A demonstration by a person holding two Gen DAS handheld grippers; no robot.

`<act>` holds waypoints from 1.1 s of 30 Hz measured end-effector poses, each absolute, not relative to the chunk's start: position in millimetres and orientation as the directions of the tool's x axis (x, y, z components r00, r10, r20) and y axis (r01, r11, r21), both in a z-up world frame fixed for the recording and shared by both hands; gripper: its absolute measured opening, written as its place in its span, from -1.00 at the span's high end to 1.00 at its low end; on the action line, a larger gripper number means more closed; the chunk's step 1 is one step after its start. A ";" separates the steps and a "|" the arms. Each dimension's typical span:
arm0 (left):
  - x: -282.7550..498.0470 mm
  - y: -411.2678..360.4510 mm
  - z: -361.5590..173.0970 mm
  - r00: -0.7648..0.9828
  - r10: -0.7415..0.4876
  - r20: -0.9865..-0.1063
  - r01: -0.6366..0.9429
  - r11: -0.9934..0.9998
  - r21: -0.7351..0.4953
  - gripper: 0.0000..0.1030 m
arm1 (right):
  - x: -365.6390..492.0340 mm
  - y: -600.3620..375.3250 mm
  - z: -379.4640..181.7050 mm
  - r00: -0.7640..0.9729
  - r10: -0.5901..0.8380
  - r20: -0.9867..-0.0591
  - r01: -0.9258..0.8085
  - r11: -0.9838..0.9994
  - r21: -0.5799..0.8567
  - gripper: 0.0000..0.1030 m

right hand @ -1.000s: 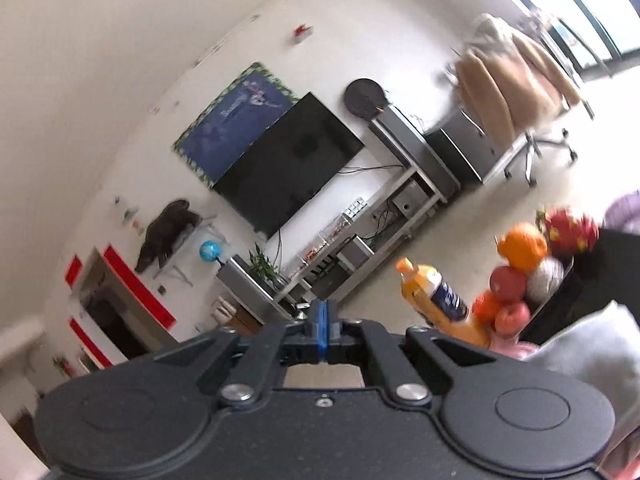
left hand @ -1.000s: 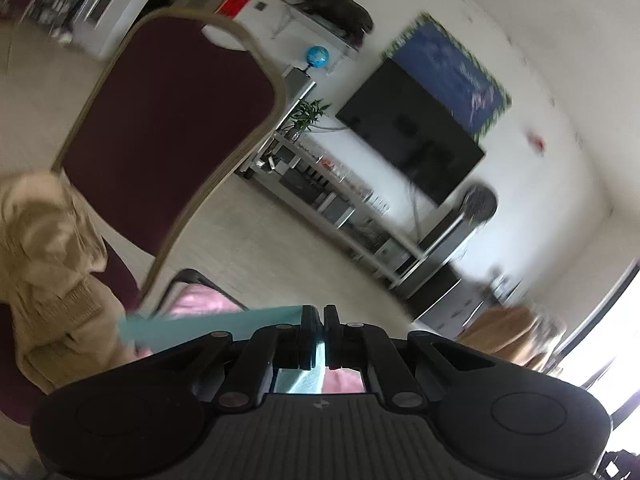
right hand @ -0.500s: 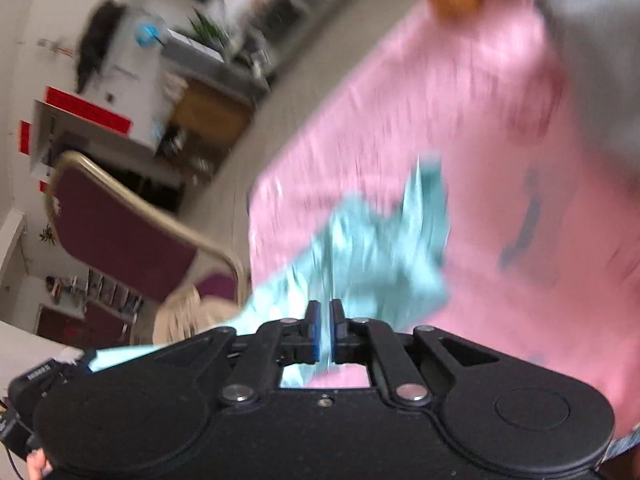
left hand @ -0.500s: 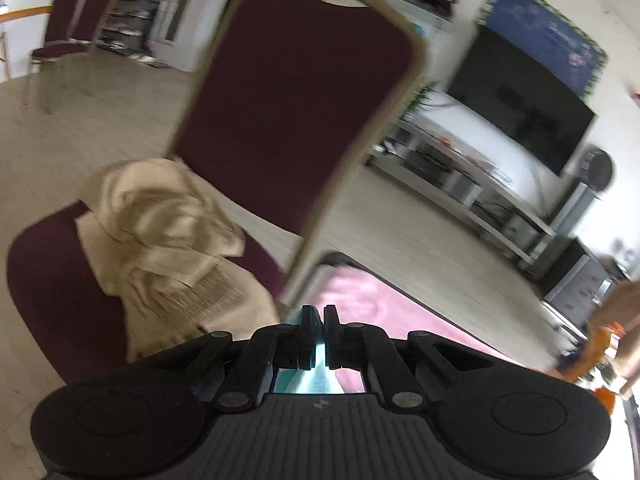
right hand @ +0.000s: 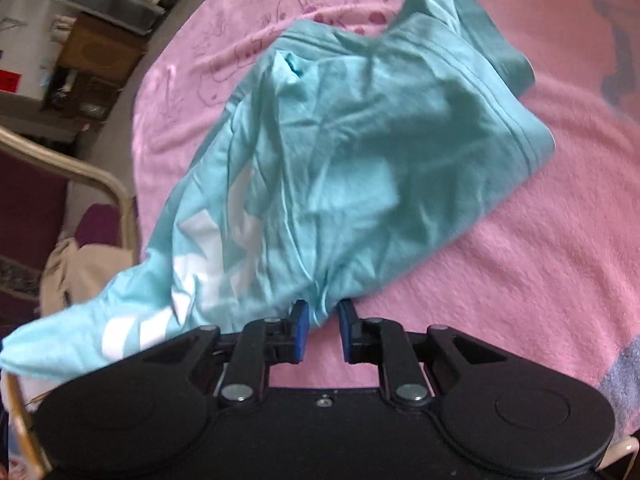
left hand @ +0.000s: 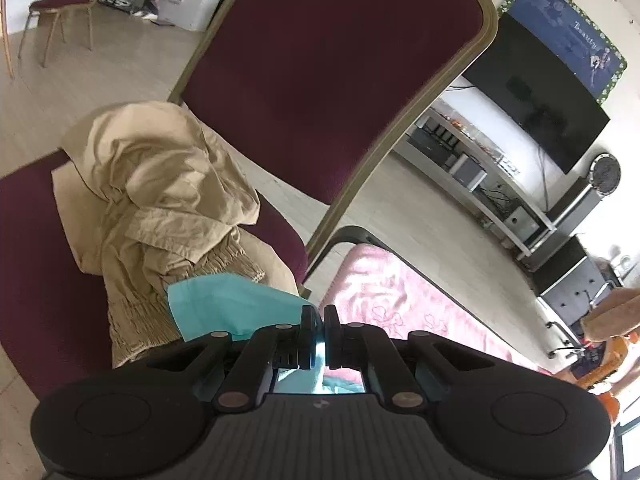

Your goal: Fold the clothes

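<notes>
Your left gripper [left hand: 319,320]: jaws clamped on the teal T-shirt [right hand: 360,152] (white print), which lies rumpled on the pink blanket [right hand: 540,264]. Your right gripper [right hand: 323,320]: jaws parted around a fold.

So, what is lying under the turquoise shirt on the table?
The turquoise shirt lies on a pink blanket. What the cloth itself covers cannot be seen.
</notes>
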State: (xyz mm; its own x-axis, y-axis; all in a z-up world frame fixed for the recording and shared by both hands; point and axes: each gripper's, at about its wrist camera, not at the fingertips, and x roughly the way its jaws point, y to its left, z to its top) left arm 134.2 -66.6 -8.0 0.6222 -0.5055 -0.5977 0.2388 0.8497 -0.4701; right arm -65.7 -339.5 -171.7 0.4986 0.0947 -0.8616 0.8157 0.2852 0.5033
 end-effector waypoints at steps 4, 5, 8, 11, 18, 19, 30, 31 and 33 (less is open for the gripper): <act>135.0 -58.2 -13.2 0.611 -0.531 -0.588 0.250 0.834 -0.493 0.95 | -50.1 -324.8 -165.1 0.436 0.029 -0.899 0.863 0.269 0.427 0.58; 134.5 -56.3 -14.1 0.611 -0.533 -0.586 0.253 0.832 -0.493 0.95 | -46.0 -318.5 -162.4 0.421 0.005 -0.907 0.868 0.289 0.404 0.56; 131.3 -52.6 -17.4 0.613 -0.529 -0.587 0.263 0.837 -0.480 0.95 | -38.3 -302.3 -156.4 0.380 -0.081 -0.921 0.865 0.385 0.323 0.57; 131.6 -50.6 -22.8 0.598 -0.527 -0.603 0.263 0.840 -0.474 0.95 | -44.0 -297.8 -153.4 0.366 -0.131 -0.921 0.855 0.437 0.278 0.82; 123.5 -48.8 -17.6 0.591 -0.517 -0.619 0.264 0.849 -0.457 0.95 | -76.4 -319.5 -134.7 0.467 -0.117 -0.877 0.827 0.408 0.386 0.93; 121.2 -49.6 -14.8 0.591 -0.516 -0.620 0.263 0.850 -0.456 0.95 | -87.1 -324.0 -124.3 0.495 -0.119 -0.861 0.817 0.400 0.415 0.93; 73.7 -70.8 59.9 0.623 -0.580 -0.525 0.296 0.796 -0.528 0.95 | -213.5 -428.4 28.6 0.757 -0.383 -0.529 0.652 0.398 0.645 0.97; 65.7 -72.6 72.7 0.627 -0.600 -0.497 0.314 0.779 -0.543 0.95 | -227.8 -436.5 45.2 0.771 -0.409 -0.488 0.633 0.409 0.657 0.97; 48.9 -76.2 98.6 0.635 -0.637 -0.437 0.352 0.742 -0.571 0.94 | -256.3 -452.9 78.5 0.791 -0.460 -0.403 0.596 0.432 0.677 0.97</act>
